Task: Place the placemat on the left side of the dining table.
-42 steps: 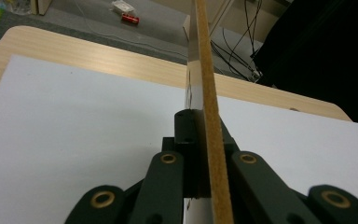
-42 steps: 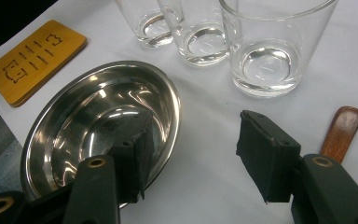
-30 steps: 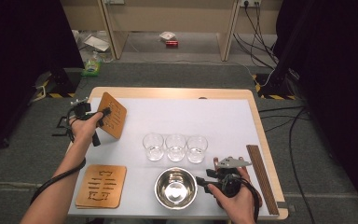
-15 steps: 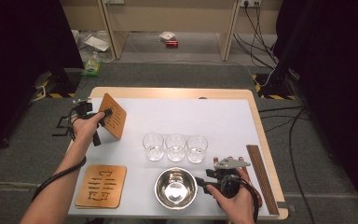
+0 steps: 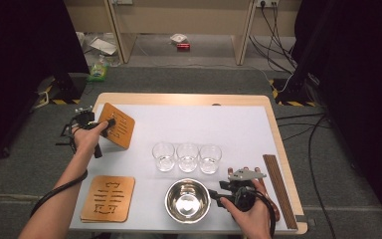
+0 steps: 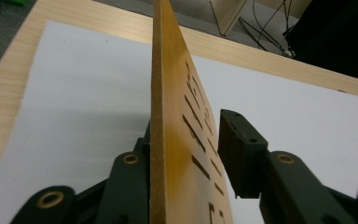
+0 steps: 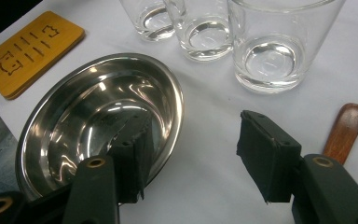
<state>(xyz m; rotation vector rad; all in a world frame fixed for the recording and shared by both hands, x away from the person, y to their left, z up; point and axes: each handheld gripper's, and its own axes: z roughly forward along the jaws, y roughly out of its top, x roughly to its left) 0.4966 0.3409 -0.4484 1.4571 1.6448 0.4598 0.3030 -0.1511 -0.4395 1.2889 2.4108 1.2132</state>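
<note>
Risk of the upright board toppling near the table's left edge.
Left gripper [image 5: 110, 121] jaws have just been opening around the slotted square wooden coaster [image 6: 177, 116], standing on edge; right pad is clear, so it may fall. Right gripper [image 7: 191, 149] gapes empty.

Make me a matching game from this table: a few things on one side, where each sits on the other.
Things:
1. steel bowl
2. glasses
3. flat coaster
4. tilted coaster

Places:
A. between the left gripper's jaws, which have just been opening
B. near left corner of the table
C. in a row mid-table
D. beside the right gripper

Pairs: 1-D, 2-C, 3-B, 4-A
</note>
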